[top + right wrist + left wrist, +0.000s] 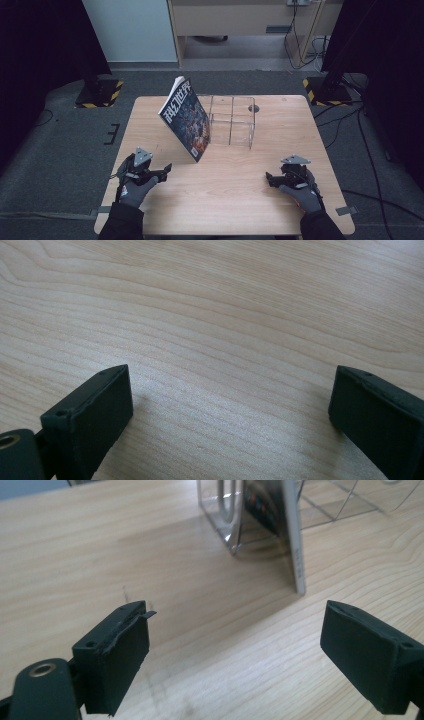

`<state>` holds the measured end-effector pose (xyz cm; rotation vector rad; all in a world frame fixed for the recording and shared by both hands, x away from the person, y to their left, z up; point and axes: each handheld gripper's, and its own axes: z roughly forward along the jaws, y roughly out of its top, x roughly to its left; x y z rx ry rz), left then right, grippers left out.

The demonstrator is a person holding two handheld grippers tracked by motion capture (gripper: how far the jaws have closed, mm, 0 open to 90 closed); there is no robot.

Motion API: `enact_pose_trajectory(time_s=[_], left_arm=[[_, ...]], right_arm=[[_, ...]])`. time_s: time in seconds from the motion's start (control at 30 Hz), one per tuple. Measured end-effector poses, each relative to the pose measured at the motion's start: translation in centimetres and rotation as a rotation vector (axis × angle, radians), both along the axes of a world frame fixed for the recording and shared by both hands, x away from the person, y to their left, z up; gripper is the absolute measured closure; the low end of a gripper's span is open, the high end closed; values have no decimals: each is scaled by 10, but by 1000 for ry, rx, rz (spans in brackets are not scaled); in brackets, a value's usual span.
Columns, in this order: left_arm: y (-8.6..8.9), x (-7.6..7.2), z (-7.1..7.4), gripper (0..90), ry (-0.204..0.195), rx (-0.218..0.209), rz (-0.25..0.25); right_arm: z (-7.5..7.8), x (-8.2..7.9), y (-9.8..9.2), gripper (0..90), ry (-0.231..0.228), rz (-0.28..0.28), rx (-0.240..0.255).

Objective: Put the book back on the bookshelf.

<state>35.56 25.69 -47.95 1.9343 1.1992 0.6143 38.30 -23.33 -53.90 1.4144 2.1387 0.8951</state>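
Note:
A magazine point(185, 117) with a dark illustrated cover stands tilted on its lower corner, leaning against a clear acrylic divider rack point(232, 121) at the middle of the wooden table point(230, 200). In the left gripper view its white spine edge point(295, 540) rises beside the rack's clear wall point(220, 515). My left gripper point(162, 171) rests at the front left, open, with nothing between its jaws point(235, 650). My right gripper point(270, 178) rests at the front right, also open and empty point(230, 410), over bare wood.
Dark floor surrounds the table. Two stands with yellow-black striped bases point(99, 92) point(325, 90) sit beyond the far corners, cables point(350, 130) trail at the right, and a light cabinet point(240, 20) stands behind. A small round hole point(253, 108) marks the tabletop behind the rack.

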Motion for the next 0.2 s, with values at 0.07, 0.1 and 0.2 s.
enact_pose_trajectory(time_s=[0.07,0.1,0.2], left_arm=[[5,-1,-7,113,27,-5,15],[8,-1,-10,110,38,11,16],[14,0,-19,110,65,68,35]], right_arm=[[0,0,0,45,1,-1,-2],[1,0,0,49,3,2,-4],[4,-1,-2,67,-15,6,-20]])
